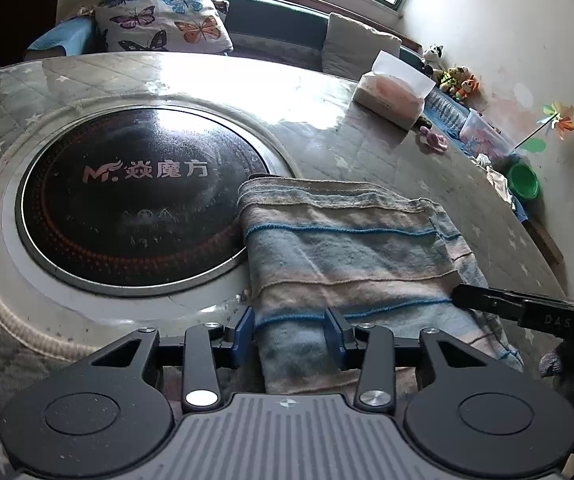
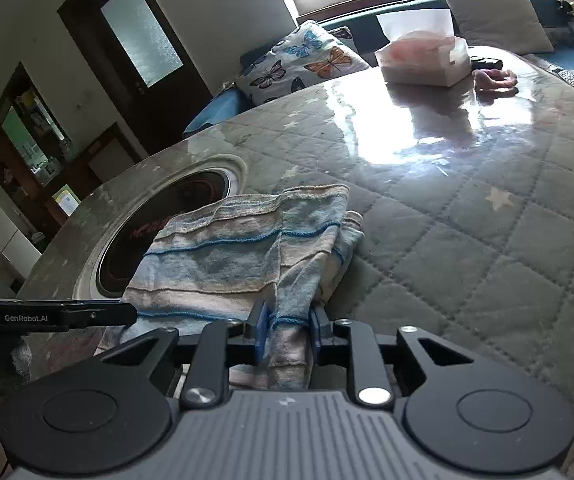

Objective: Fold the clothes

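Note:
A striped blue and beige cloth (image 1: 347, 248) lies folded on the round table, partly over the black hob. My left gripper (image 1: 293, 330) straddles the cloth's near left edge with its blue pads wide apart and the cloth between them. My right gripper (image 2: 287, 330) has its blue pads close together on a bunched near corner of the cloth (image 2: 243, 256). The right gripper's finger shows in the left wrist view (image 1: 487, 300) at the cloth's right edge. The left gripper's finger shows in the right wrist view (image 2: 67, 314) at the cloth's left edge.
The round table (image 2: 467, 220) has a quilted cover under glass. A black round hob (image 1: 139, 196) sits in its middle. A tissue box (image 1: 391, 96) and a pink toy (image 1: 433, 140) lie at the far side. A sofa with a butterfly pillow (image 1: 163, 16) is behind.

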`<state>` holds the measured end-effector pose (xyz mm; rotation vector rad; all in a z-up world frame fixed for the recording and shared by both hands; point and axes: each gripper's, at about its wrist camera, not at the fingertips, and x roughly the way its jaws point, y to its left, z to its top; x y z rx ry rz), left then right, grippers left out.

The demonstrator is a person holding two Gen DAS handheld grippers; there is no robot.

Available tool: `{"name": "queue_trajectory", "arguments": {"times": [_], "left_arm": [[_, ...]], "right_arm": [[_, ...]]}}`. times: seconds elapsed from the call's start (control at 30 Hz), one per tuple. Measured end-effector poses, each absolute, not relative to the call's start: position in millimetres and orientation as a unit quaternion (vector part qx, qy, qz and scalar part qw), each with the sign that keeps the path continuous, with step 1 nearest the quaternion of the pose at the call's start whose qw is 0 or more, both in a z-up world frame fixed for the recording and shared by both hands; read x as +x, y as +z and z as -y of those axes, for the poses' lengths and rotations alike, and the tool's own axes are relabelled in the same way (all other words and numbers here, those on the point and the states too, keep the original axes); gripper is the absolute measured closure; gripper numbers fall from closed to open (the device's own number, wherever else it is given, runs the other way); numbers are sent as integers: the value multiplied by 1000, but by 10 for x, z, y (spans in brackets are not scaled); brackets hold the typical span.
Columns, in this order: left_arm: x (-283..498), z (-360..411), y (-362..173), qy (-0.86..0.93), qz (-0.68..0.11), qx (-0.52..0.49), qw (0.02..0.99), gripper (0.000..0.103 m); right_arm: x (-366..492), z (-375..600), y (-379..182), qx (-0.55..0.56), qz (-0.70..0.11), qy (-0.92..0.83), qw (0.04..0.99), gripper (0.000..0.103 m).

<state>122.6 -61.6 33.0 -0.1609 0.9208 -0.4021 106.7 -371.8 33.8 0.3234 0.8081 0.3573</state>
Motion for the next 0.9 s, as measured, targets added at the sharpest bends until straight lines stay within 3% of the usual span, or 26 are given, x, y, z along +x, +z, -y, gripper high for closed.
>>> {"name": "queue_trajectory", "arguments": {"times": [0.03, 0.23, 0.4, 0.9], "left_arm": [[1217, 616, 329, -192, -441, -79, 873, 60], [1194, 623, 327, -189, -441, -82, 873, 64], [1172, 659, 351, -189, -441, -80, 874, 90], [1476, 1314, 892, -247, -385, -44, 888, 93]], "right_arm": [[1070, 3723, 336, 156, -388, 170, 892, 74], [1130, 3704, 279, 175, -381, 178, 890, 73], [1084, 3703, 240, 193, -377, 180, 888, 87], [1056, 4087, 773, 183, -306, 143, 923, 93]]}}
